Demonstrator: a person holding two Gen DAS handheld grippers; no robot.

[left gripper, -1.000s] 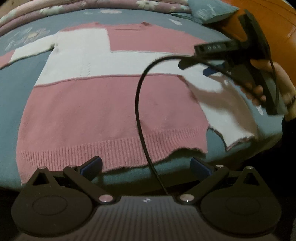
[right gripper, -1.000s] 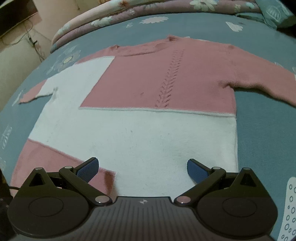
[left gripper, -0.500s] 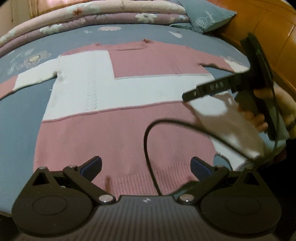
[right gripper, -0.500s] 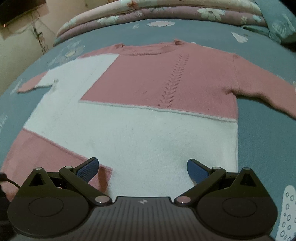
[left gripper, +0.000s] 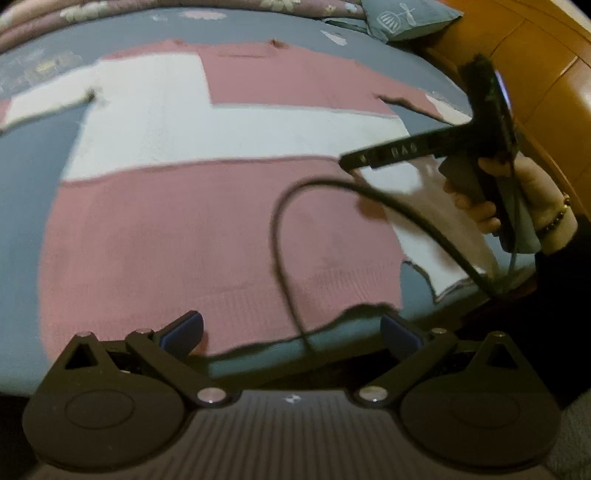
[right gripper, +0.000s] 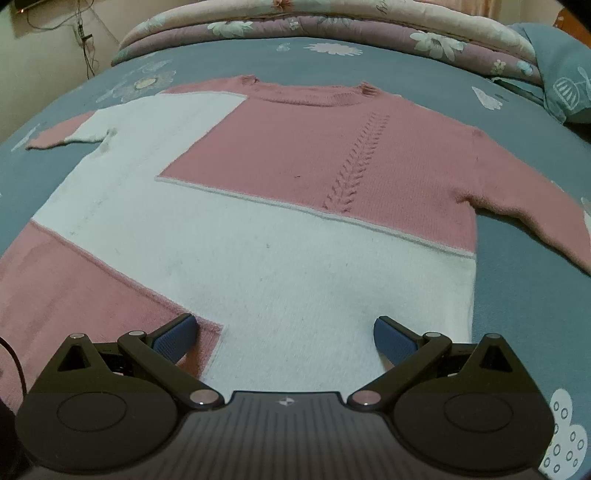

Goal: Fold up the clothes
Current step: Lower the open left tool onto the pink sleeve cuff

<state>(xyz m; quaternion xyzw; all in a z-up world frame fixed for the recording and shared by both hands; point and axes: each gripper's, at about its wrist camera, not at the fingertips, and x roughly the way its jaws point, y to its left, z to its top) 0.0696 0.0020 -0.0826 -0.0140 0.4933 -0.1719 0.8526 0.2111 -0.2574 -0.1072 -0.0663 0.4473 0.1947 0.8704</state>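
A pink and white knitted sweater [left gripper: 207, 206] [right gripper: 303, 229] lies flat on the bed, front up, sleeves spread. My left gripper [left gripper: 291, 326] hangs open over the ribbed hem [left gripper: 258, 306] near the bed's front edge, nothing between its blue pads. My right gripper [right gripper: 282, 332] is open low over the white band at the sweater's right side, holding nothing. In the left wrist view the right gripper's black body [left gripper: 476, 122] shows at the right, held by a hand [left gripper: 517, 192], above the white right sleeve [left gripper: 439, 243]. A black cable [left gripper: 280, 236] loops across the view.
The blue-grey floral bedsheet [right gripper: 524, 302] surrounds the sweater. Folded floral quilts [right gripper: 332, 26] lie along the far side, with a blue pillow [left gripper: 406, 18] at the far right. A wooden headboard [left gripper: 546, 74] rises on the right. A wall with cables [right gripper: 85, 40] is at far left.
The left gripper's view has dropped back toward the hem and bed edge. The right gripper has drawn a little further from the sweater's collar, staying over the white band. Both stay open.
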